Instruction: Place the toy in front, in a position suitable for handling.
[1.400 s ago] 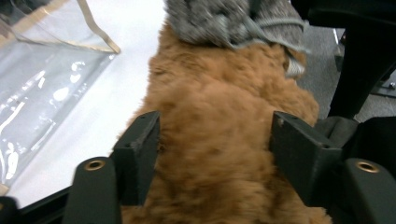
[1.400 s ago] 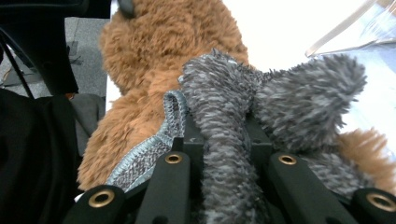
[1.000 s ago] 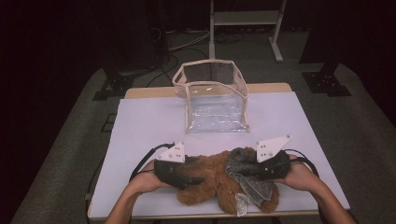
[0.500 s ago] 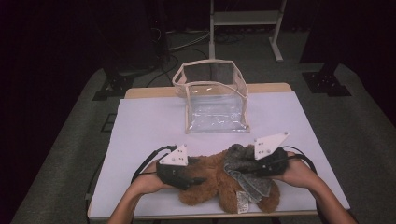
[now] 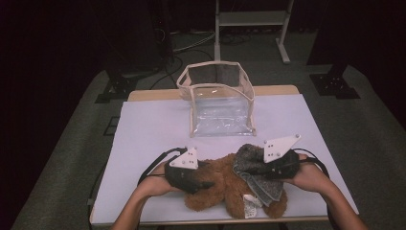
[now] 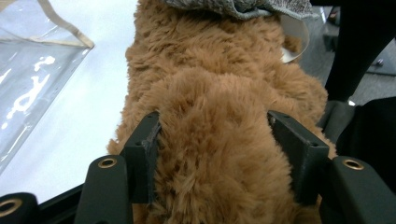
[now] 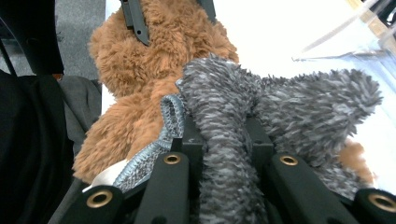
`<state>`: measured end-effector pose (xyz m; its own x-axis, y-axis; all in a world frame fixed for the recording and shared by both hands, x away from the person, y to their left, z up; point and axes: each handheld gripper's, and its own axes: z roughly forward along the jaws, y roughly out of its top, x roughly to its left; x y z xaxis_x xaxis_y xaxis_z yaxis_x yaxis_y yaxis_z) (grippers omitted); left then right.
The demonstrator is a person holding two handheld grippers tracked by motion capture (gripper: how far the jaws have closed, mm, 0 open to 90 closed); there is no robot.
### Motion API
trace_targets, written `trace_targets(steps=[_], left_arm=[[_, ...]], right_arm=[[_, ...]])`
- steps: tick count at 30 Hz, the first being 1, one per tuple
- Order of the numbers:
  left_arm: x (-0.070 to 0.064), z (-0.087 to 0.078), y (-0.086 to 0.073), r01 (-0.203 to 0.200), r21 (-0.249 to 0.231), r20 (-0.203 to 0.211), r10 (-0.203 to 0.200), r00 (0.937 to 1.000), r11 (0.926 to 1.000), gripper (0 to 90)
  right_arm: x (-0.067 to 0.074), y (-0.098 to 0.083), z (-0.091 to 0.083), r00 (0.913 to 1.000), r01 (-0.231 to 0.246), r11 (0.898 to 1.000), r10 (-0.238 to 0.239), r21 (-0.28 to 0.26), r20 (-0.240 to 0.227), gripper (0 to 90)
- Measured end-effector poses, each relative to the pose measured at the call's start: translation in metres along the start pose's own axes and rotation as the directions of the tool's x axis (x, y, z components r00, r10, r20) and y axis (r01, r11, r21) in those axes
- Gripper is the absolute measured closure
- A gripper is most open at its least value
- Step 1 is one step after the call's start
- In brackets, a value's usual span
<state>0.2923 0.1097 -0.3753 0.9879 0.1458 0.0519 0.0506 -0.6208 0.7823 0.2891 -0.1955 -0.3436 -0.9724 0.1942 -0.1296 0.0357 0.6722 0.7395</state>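
A brown plush bear lies near the front edge of the white table, with a grey fuzzy garment draped over its right side. My left gripper is shut on a furry brown limb of the bear, and the pads press into the fur on both sides. My right gripper is shut on a bunched fold of the grey garment, pinched tight between its jaws. A white tag hangs by the bear's lower part.
An open clear plastic bag with beige trim lies on its side just beyond the bear, mouth facing away. A metal stand and cables are on the dark floor behind the table. The person's forearms rest at the table's front edge.
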Motion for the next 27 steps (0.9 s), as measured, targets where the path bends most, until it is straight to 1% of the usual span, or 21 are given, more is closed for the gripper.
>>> trace_targets(steps=[1, 3, 6, 7, 9, 11, 12, 13, 14, 16, 19, 23, 25, 27], left_arm=[[0.000, -0.001, -0.001, 0.000, 0.001, 0.000, 0.000, 1.0000, 1.0000, 40.4], [0.000, -0.002, -0.003, 0.003, -0.004, 0.002, -0.003, 1.0000, 1.0000, 40.7], [-0.001, -0.002, -0.005, 0.006, -0.016, 0.001, -0.006, 1.0000, 0.9998, 40.8], [-0.002, -0.002, -0.005, 0.007, -0.016, -0.002, -0.007, 1.0000, 0.9998, 40.8], [-0.002, -0.002, -0.004, 0.009, -0.018, -0.007, -0.009, 0.9999, 0.9998, 40.6], [-0.002, -0.002, -0.004, 0.008, -0.017, -0.007, -0.008, 0.9999, 0.9998, 40.4], [-0.002, -0.002, -0.004, 0.007, -0.018, -0.007, -0.007, 1.0000, 0.9998, 40.3], [-0.002, -0.001, -0.004, 0.007, -0.016, -0.006, -0.007, 1.0000, 0.9998, 40.4], [-0.002, -0.001, -0.003, 0.009, -0.016, -0.006, -0.009, 0.9999, 0.9998, 40.4], [-0.001, 0.000, -0.002, 0.007, -0.014, -0.006, -0.007, 1.0000, 0.9999, 40.4], [0.001, 0.002, -0.001, 0.005, -0.012, -0.006, -0.005, 1.0000, 0.9999, 40.5], [0.002, 0.005, 0.003, -0.014, -0.008, 0.001, 0.014, 0.9999, 0.9999, 40.8], [0.001, 0.008, 0.006, -0.022, -0.004, 0.005, 0.022, 0.9998, 0.9998, 40.9], [0.001, 0.010, 0.009, -0.030, 0.001, 0.005, 0.030, 0.9995, 0.9995, 40.8]], right_arm=[[-0.001, -0.003, -0.001, 1.0000, -0.008, 1.000, 0.008, -0.008, -0.006, 75.0], [-0.001, -0.014, -0.005, 0.9988, -0.046, 0.998, 0.046, -0.039, -0.016, 75.1], [0.003, -0.038, -0.017, 0.9946, -0.102, 0.991, 0.100, -0.082, -0.027, 75.1], [0.004, -0.044, -0.020, 0.9934, -0.113, 0.990, 0.112, -0.084, -0.024, 75.1], [0.008, -0.059, -0.027, 0.9893, -0.146, 0.987, 0.145, -0.072, -0.012, 75.1], [0.011, -0.073, -0.032, 0.9846, -0.174, 0.984, 0.174, -0.032, 0.004, 75.1], [0.011, -0.078, -0.033, 0.9830, -0.183, 0.983, 0.183, -0.008, 0.014, 75.0], [0.012, -0.081, -0.034, 0.9815, -0.191, 0.982, 0.191, -0.001, 0.014, 75.0], [0.012, -0.081, -0.035, 0.9807, -0.195, 0.981, 0.195, -0.006, 0.012, 75.0], [0.010, -0.074, -0.035, 0.9839, -0.178, 0.984, 0.178, -0.013, 0.017, 74.9], [0.004, -0.056, -0.032, 0.9905, -0.136, 0.990, 0.136, -0.024, 0.015, 74.9], [-0.004, -0.026, -0.027, 0.9965, -0.082, 0.994, 0.083, -0.068, 0.012, 74.8], [-0.008, -0.011, -0.023, 0.9984, -0.052, 0.996, 0.054, -0.069, 0.016, 74.8], [-0.015, 0.000, -0.017, 0.9989, -0.044, 0.997, 0.045, -0.061, 0.010, 74.8]])
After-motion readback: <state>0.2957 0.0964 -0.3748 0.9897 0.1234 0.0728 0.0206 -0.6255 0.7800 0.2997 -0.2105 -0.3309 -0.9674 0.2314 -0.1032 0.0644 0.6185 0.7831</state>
